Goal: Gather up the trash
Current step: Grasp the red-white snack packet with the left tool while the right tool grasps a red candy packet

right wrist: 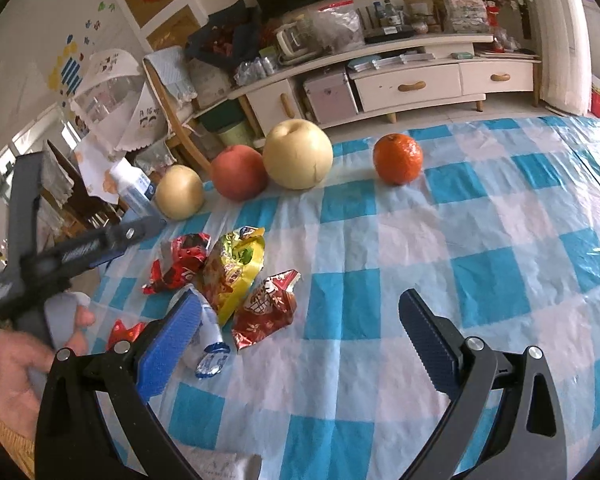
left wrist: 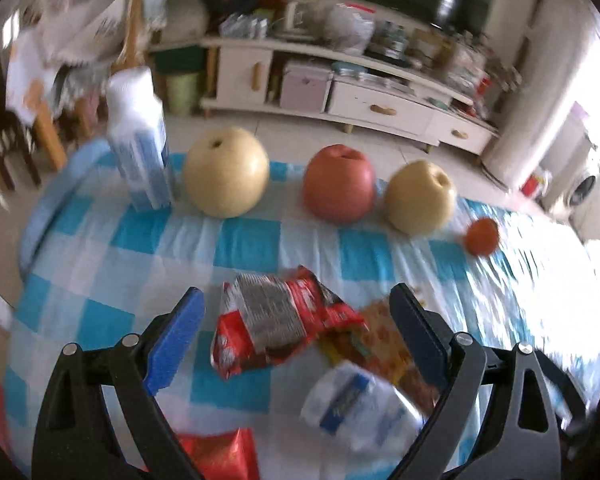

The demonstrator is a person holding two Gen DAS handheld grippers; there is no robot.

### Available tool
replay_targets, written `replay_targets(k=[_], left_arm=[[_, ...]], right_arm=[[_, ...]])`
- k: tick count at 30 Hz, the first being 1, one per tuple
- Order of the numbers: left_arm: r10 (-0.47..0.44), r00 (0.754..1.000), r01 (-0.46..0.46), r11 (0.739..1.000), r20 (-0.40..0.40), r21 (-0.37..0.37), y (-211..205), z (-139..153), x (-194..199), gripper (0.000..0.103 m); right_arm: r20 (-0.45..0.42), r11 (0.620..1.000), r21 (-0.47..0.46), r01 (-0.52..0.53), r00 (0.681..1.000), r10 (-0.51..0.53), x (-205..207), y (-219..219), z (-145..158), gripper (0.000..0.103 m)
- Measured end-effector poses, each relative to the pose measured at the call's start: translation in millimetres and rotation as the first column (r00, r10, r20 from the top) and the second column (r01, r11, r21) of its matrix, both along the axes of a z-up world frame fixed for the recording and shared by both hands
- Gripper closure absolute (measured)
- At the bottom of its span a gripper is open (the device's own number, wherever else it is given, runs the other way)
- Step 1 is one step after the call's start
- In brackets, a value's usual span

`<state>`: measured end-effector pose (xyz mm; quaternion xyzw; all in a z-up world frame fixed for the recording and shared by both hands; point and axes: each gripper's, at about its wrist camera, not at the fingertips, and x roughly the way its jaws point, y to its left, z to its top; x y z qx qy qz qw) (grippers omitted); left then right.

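We catalogue a table under a blue-and-white checked cloth [right wrist: 480,220], set in a living room with a white TV cabinet [right wrist: 412,84] beyond it; along the far edge stand a milk carton [left wrist: 140,148], a large pear [left wrist: 226,172], a red apple [left wrist: 338,184], a smaller pear [left wrist: 418,196] and a tangerine [right wrist: 398,159], each just beside the next, the tangerine a little apart.

The trash lies in a loose cluster near the left front of the cloth: a crumpled red wrapper [left wrist: 276,320]; a yellow snack bag [right wrist: 236,268] touching it; a red-and-gold foil wrapper [right wrist: 268,308]; a white-and-blue wrapper [left wrist: 352,404]; a small red scrap [right wrist: 126,330] nearest the table edge.

We find the left gripper [left wrist: 296,336] spread wide, its blue pads either side of the red wrapper and clear of it, holding nothing; the left hand [right wrist: 24,368] grips its handle; the right gripper [right wrist: 300,344] is likewise wide apart and empty over the cloth, beside the cluster.
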<state>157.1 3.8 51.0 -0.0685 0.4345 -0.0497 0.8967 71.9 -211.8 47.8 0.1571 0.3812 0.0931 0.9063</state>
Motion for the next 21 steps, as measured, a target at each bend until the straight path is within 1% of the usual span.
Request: replay_targets(k=[2,4,5,9,10,11,12,13,19,21], left_arm=[[0.018,1.000,-0.018,0.999,-0.021,-0.026,2.8,-9.2,11.7,0.009],[0.029,0.999,-0.030,0.999,-0.041,-0.037,3.3,-16.6,21.6,0.009],[0.030,0.998,-0.032,0.999,-0.050,-0.035,2.9,-19.7,24.3,0.009],[0.054,0.994,-0.053,0.999,-0.097,0.009,1.0,-36.8,36.2,0.009],[0.057,0.993,-0.055,0.998,-0.105,0.017,0.8,-40.4,38.0,0.009],[0.060,0.991,-0.057,0.998,-0.117,0.030,0.5,-44.0,40.0,0.011],[0.058,0.990,-0.054,0.998,-0.125,0.032,-0.2,-47.5,41.9,0.012],[0.052,0.990,-0.049,0.998,-0.131,0.027,-0.2,-49.2,42.8,0.017],[0.032,0.992,-0.028,0.999,-0.121,0.029,-1.9,-50.1,38.0,0.021],[0.017,0.993,-0.012,0.999,-0.114,0.041,-3.8,-49.7,32.2,0.022]], right_arm=[[-0.007,1.000,-0.007,-0.011,1.000,0.011,5.6,4.3,-4.0,0.005],[-0.012,1.000,-0.018,-0.023,1.000,0.023,9.8,8.8,-6.8,0.005],[-0.014,0.999,-0.027,-0.031,0.999,0.030,11.9,11.2,-8.7,0.005],[-0.024,0.997,-0.042,-0.061,0.998,0.060,18.6,19.9,-15.0,0.007],[-0.025,0.996,-0.048,-0.070,0.997,0.069,20.1,22.5,-16.2,0.009],[-0.029,0.995,-0.053,-0.079,0.997,0.078,21.5,25.3,-18.0,0.017],[-0.040,0.995,-0.055,-0.088,0.996,0.086,23.3,27.8,-20.2,0.020],[-0.048,0.994,-0.054,-0.096,0.994,0.093,24.8,30.0,-22.4,0.021],[-0.096,0.990,-0.063,-0.123,0.989,0.117,32.4,39.4,-35.2,0.021],[-0.094,0.988,-0.085,-0.128,0.988,0.120,32.8,43.2,-35.2,0.020]])
